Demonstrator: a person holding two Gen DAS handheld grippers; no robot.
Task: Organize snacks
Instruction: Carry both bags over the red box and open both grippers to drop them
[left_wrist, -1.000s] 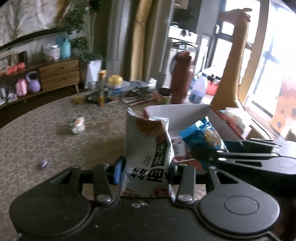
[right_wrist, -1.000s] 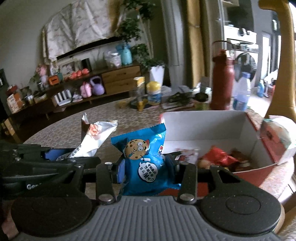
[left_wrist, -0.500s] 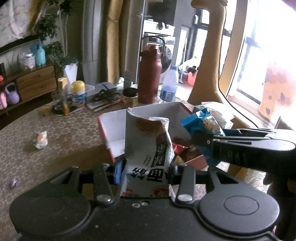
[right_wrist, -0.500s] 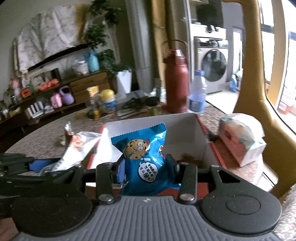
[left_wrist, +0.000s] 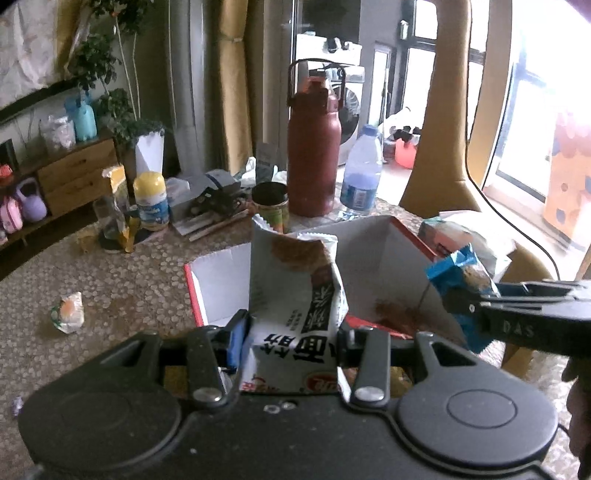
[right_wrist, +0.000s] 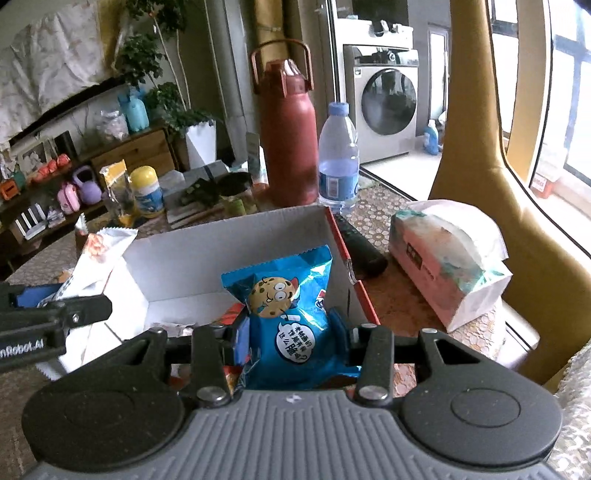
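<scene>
My left gripper (left_wrist: 291, 339) is shut on a white snack packet (left_wrist: 295, 295) with black lettering, held upright over the near edge of an open red and white cardboard box (left_wrist: 373, 266). My right gripper (right_wrist: 288, 339) is shut on a blue cookie packet (right_wrist: 284, 306) with a cartoon cookie, held above the same box (right_wrist: 236, 251). The right gripper shows at the right edge of the left wrist view, gripping the blue packet (left_wrist: 461, 273). Some red-wrapped snacks (right_wrist: 229, 314) lie on the box floor. One small wrapped snack (left_wrist: 68, 312) lies on the table at the left.
Behind the box stand a tall maroon flask (right_wrist: 288, 147), a water bottle (right_wrist: 338, 162), a yellow-lidded jar (right_wrist: 146, 192) and table clutter. A tissue pack (right_wrist: 447, 258) and a black remote (right_wrist: 360, 247) lie right of the box. A tan chair back (right_wrist: 476, 147) rises beyond.
Both grippers carried their packets to the right and slightly down, from beside the box to over it. The box now fills the middle of both views. Both grips are unchanged.
</scene>
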